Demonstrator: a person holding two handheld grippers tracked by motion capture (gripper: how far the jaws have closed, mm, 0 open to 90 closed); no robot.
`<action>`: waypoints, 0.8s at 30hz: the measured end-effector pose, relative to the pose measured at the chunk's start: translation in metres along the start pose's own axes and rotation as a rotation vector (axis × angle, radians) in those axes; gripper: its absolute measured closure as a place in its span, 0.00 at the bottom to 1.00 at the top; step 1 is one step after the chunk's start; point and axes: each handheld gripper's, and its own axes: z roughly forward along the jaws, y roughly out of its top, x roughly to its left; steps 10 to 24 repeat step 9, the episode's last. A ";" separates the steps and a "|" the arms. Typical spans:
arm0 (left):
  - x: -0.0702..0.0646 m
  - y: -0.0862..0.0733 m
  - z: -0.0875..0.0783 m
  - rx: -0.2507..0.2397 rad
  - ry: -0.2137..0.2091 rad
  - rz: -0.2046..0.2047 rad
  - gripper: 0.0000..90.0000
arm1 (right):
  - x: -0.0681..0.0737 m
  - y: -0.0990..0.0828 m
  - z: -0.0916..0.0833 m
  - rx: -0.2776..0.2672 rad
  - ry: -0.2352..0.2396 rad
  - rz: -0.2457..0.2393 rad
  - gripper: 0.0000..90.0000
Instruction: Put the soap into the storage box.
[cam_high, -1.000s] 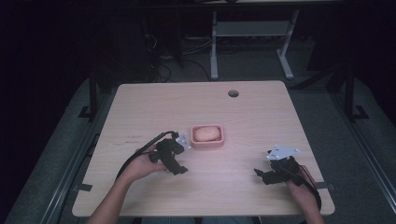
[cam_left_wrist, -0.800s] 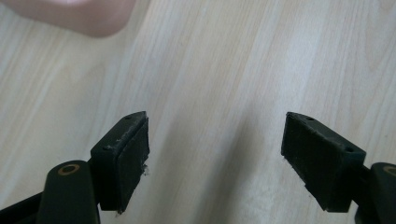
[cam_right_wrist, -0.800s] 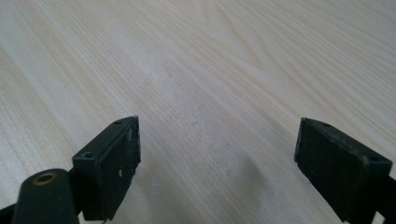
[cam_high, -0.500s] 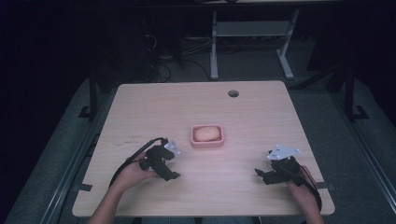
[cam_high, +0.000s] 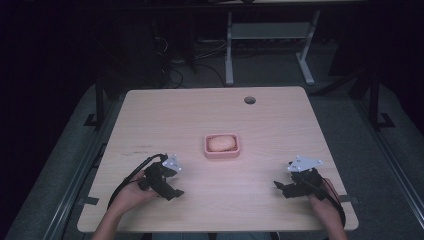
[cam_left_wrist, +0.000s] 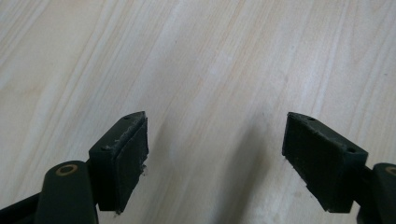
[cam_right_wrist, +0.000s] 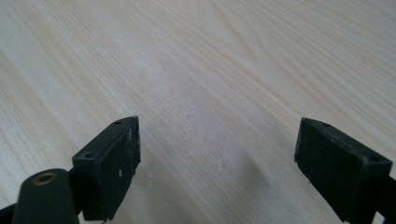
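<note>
A pink tray (cam_high: 221, 152) holding a pale rounded lump (cam_high: 222, 144) sits near the middle of the wooden table (cam_high: 200, 115). My left gripper (cam_high: 171, 190) rests low at the front left, well short of the tray, and stands open. In the left gripper view its pads (cam_left_wrist: 123, 158) frame bare wood with nothing between them, and the gripper (cam_left_wrist: 215, 163) is wide apart. My right gripper (cam_high: 281, 188) lies at the front right, open too. The right gripper view shows that gripper (cam_right_wrist: 217, 170) and its fingers (cam_right_wrist: 112, 163) over bare tabletop.
A round cable hole (cam_high: 249, 100) is at the table's far right side. Black tape tabs (cam_high: 87, 201) mark the front corners. Beyond the far edge stand a white desk frame (cam_high: 230, 55) and loose cables (cam_high: 172, 65) on a dark floor.
My left gripper has pulled back from beside the pink tray toward the front left of the table. The right gripper has barely moved.
</note>
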 end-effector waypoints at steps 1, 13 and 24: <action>0.000 -0.002 0.000 -0.002 0.003 -0.005 0.24 | 0.000 0.000 0.000 0.000 0.001 0.000 0.15; -0.005 -0.009 0.004 0.002 0.023 -0.003 0.23 | 0.001 0.002 -0.001 -0.005 0.006 -0.023 0.15; -0.005 -0.009 0.004 0.002 0.023 -0.003 0.23 | 0.001 0.002 -0.001 -0.005 0.006 -0.023 0.15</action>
